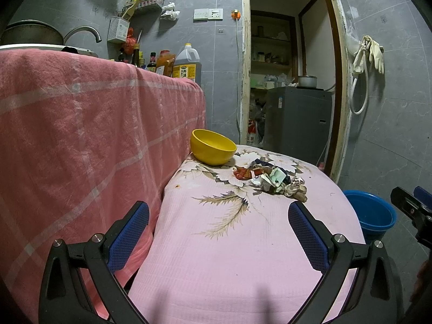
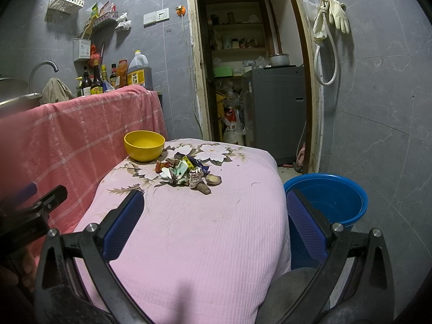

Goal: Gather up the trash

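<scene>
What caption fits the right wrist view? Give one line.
Open right gripper faces trash pile on pink cloth, between yellow bowl and blue bucket.

Background only: pink checked cloth point(image 1: 81, 124) draped over the counter at left, tap point(image 2: 43, 67) above it. Sauce bottles point(image 2: 94, 81) and big oil jug point(image 2: 139, 71) at the counter's far end. Rubber gloves point(image 2: 334, 13) and hose point(image 2: 328, 62) on right wall. Grey appliance point(image 2: 272, 108) in far doorway, pot point(image 2: 279, 59) on top.

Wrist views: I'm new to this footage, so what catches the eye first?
A heap of crumpled wrappers and scraps lies mid-table on the pink floral cloth, just right of a yellow bowl. A blue bucket stands on the floor at the table's right. Both grippers are open and empty.
</scene>
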### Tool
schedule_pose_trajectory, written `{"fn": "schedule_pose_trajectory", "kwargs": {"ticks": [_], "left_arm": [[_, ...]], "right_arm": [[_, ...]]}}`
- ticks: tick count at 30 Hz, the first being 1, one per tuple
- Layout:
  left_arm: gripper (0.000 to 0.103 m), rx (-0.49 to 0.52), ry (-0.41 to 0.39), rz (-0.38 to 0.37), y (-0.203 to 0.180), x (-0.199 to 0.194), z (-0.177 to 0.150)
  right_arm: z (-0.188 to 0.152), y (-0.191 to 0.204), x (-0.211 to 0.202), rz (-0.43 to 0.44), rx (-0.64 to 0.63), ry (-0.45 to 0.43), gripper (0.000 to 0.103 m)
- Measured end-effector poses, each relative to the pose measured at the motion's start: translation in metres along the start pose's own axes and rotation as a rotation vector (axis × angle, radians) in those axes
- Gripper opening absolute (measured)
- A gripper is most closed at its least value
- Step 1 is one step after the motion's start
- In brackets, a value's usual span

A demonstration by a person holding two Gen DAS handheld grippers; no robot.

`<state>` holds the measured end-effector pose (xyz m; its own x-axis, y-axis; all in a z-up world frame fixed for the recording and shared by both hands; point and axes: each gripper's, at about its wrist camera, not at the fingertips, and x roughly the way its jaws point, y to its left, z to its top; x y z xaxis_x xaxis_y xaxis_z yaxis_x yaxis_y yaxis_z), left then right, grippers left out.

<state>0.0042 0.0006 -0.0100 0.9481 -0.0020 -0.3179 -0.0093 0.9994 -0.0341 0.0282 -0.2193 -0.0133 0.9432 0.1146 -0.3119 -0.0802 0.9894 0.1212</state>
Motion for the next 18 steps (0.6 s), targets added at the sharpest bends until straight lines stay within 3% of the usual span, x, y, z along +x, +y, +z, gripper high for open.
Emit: {"fn": "schedule_pose_trajectory", "kwargs": {"ticks": [18], "left_arm": [[0.101, 0.000, 0.004, 0.000, 0.0015, 0.0011, -0.0017]], "right_arm": [[0.0029, -0.0016, 0.0012, 0.001, 0.002, 0.005, 0.103]]}}
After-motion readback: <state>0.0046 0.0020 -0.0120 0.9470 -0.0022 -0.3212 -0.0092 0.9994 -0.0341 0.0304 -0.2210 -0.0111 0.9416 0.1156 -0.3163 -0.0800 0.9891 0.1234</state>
